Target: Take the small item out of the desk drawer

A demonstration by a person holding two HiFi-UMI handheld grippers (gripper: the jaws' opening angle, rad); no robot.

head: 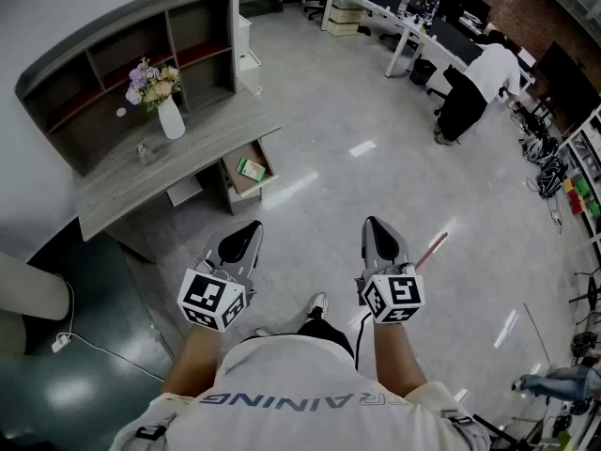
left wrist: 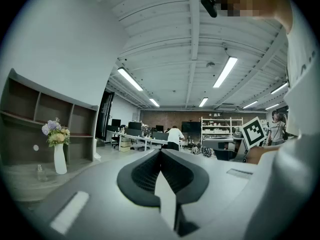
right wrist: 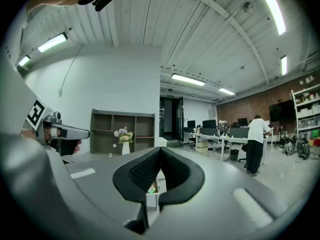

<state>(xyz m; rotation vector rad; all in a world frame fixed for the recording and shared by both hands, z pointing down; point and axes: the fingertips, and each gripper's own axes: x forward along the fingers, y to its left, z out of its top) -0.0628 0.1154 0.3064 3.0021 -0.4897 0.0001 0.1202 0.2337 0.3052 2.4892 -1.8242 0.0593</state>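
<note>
Left claw: the left gripper (head: 252, 226) is held level in front of the person, its jaws closed tip to tip on nothing.
Right claw: the right gripper (head: 374, 224) is likewise closed and empty, well apart from the desk (head: 113, 184).
Small item: a green-and-white thing (head: 251, 168), perhaps a packet but too small to tell, lies inside the drawer (head: 237, 184).
Done: the drawer is already pulled out, so the item is open from above.
Left: walk up, open one claw, grip the item and lift it out.
Around: a white vase (head: 171, 120) of flowers, a shelf unit (head: 113, 59), and a person (head: 484, 78) at far desks.
In the way: nothing visible on the floor between; the vase stands near the drawer's side.
</note>
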